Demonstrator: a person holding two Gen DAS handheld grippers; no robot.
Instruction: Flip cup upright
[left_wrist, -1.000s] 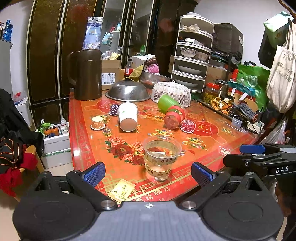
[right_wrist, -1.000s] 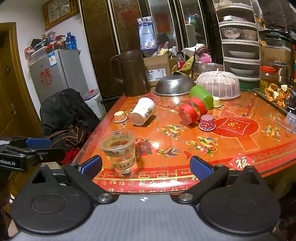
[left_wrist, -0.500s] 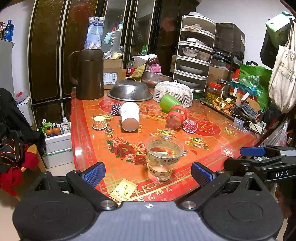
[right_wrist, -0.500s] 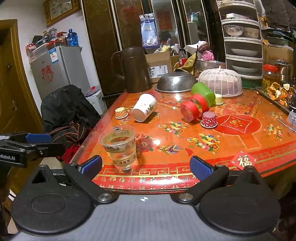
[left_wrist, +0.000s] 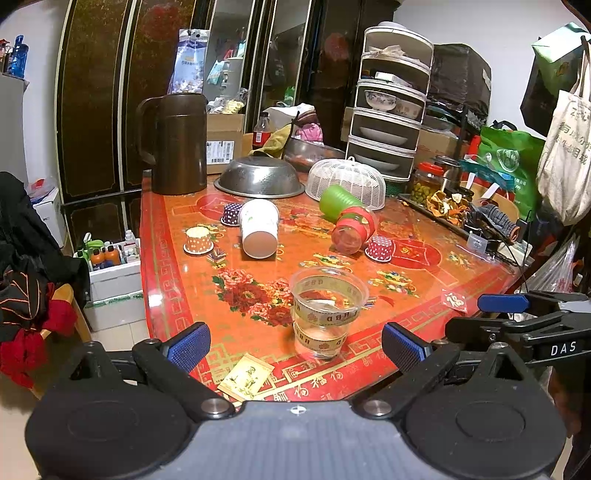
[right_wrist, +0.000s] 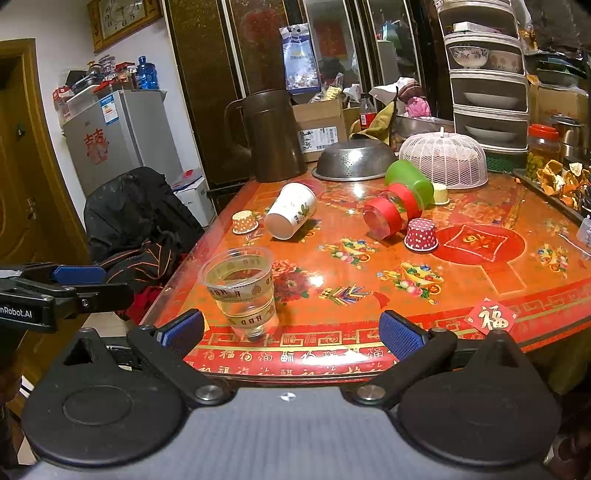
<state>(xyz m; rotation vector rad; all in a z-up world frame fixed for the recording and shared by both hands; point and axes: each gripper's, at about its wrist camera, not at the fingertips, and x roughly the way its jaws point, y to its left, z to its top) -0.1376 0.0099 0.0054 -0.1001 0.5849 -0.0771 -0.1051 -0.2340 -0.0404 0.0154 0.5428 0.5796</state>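
Cup (left_wrist: 258, 232), white paper, lay on its side on the surface (left_wrist: 177, 266), beyond the clear cup (left_wrist: 327, 310) and just beside a small dotted cup (left_wrist: 198, 240). Its bottom faced the cameras and its mouth pointed toward the steel bowl (left_wrist: 258, 179). Red and green cups (left_wrist: 351, 221) also lay tipped, to the right of the clear cup.

Left gripper (left_wrist: 295, 341) and right gripper (right_wrist: 291, 330) both hung at the near edge, close to the clear cup, with jaws spread and holding nothing.

In my judgement the step was the reach. It would be good to pass around the clear cup, which seemed to hold water, then pinch the white cup gently across its body, because thin paper crushes, and turn it onto its bottom.
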